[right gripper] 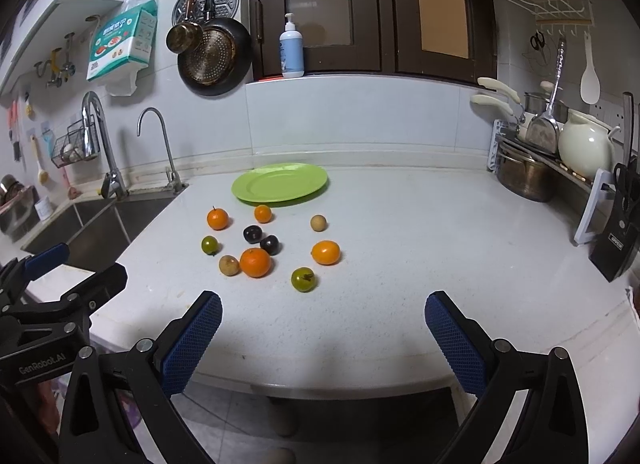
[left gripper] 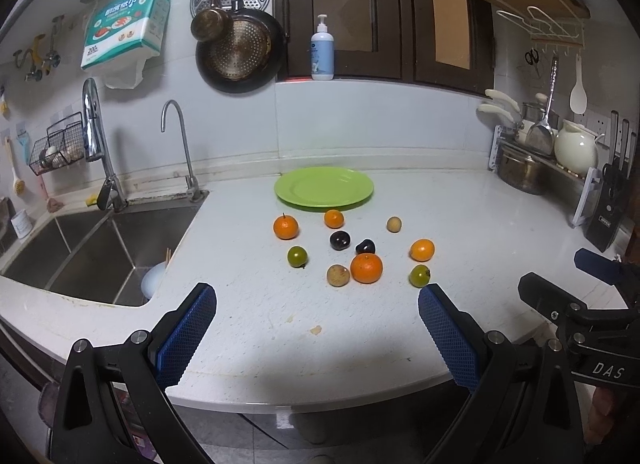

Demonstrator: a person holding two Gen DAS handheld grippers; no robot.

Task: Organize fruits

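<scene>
An empty green plate (left gripper: 324, 187) (right gripper: 280, 183) sits at the back of the white counter. In front of it lie several loose fruits: oranges such as the big one (left gripper: 366, 268) (right gripper: 255, 262), green tomatoes (left gripper: 419, 276) (right gripper: 303, 279), two dark plums (left gripper: 340, 240) (right gripper: 253, 234) and brown longans (left gripper: 338, 275) (right gripper: 229, 264). My left gripper (left gripper: 318, 304) is open and empty, above the counter's front edge, short of the fruits. My right gripper (right gripper: 324, 312) is open and empty, to the right of the fruits.
A steel sink (left gripper: 96, 252) with two faucets lies to the left. A dish rack with a pot (left gripper: 520, 173), a white jug (right gripper: 584, 149) and a knife block (right gripper: 618, 240) stand at the right. A soap bottle (left gripper: 322, 49) stands on the sill.
</scene>
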